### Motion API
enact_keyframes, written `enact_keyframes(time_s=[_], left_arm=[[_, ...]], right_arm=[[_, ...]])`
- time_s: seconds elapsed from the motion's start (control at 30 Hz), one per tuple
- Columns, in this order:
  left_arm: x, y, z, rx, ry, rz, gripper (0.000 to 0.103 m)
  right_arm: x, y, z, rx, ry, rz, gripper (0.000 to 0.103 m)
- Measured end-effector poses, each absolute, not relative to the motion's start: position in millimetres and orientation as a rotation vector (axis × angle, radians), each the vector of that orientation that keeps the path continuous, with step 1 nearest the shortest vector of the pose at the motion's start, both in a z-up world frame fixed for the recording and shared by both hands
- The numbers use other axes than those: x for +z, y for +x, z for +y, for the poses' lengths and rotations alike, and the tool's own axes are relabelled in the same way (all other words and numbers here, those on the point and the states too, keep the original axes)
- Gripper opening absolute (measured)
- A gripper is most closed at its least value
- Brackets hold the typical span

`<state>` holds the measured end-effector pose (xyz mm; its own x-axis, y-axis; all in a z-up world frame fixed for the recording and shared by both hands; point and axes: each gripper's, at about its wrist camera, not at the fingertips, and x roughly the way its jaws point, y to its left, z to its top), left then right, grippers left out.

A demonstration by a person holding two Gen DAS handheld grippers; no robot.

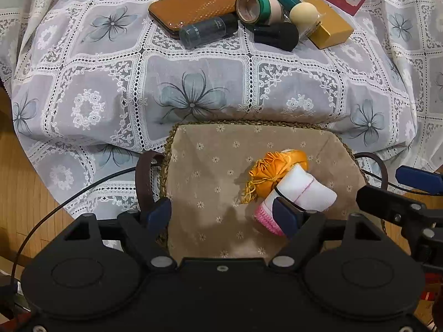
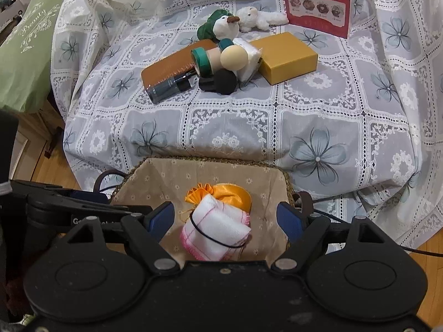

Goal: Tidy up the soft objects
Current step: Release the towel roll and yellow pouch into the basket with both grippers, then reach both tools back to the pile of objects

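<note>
A lace-covered bed (image 2: 221, 116) is seen. The plush snowman (image 2: 221, 27), light and squashy, is best pinched mid-body. Left gripper (image 1: 221, 215) and right gripper (image 2: 225, 218) are held wide open, empty, over the basket (image 2: 155, 171).

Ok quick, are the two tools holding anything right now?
Left tool: open, holding nothing, above the basket.
Right tool: open, holding nothing, above the rolled white cloth.

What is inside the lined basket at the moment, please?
A folded white cloth lies on an orange pouch inside the basket. Anything beneath them is covered.
</note>
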<state>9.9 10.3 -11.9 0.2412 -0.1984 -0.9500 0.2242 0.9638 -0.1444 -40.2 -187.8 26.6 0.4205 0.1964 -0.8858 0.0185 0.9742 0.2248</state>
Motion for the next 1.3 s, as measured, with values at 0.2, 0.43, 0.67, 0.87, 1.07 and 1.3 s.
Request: enact_keyframes(time_s=[0.2, 0.43, 0.67, 0.87, 1.07, 1.3], left_arm=[[-9.4, 16.5, 12.6, -0.281, 0.013, 1.279, 0.076], [-4.6, 29.9, 11.7, -0.267, 0.013, 1.249, 0.076], [0.0, 49.2, 12.7, -0.241, -0.001, 1.217, 0.076], [3.0, 67.5, 14.3, -0.214, -0.018, 1.191, 0.076], [1.5, 84.1, 16.0, -0.196, -0.038, 1.185, 0.076], [-5.9, 94.0, 19.1, -0.183, -0.047, 1.203, 0.076]], right_arm=[[30.5, -31.2, -190.1, 0.100, 0.215, 1.099, 0.083], [33.1, -14.6, -194.0, 0.072, 0.214, 1.059, 0.083], [38.2, 7.9, -194.7, 0.025, 0.181, 0.971, 0.081], [41.0, 30.6, -188.6, 0.017, 0.140, 0.898, 0.078], [37.5, 57.1, -177.8, 0.024, 0.099, 0.854, 0.071], [22.7, 87.1, -168.1, 0.014, 0.047, 0.847, 0.061]])
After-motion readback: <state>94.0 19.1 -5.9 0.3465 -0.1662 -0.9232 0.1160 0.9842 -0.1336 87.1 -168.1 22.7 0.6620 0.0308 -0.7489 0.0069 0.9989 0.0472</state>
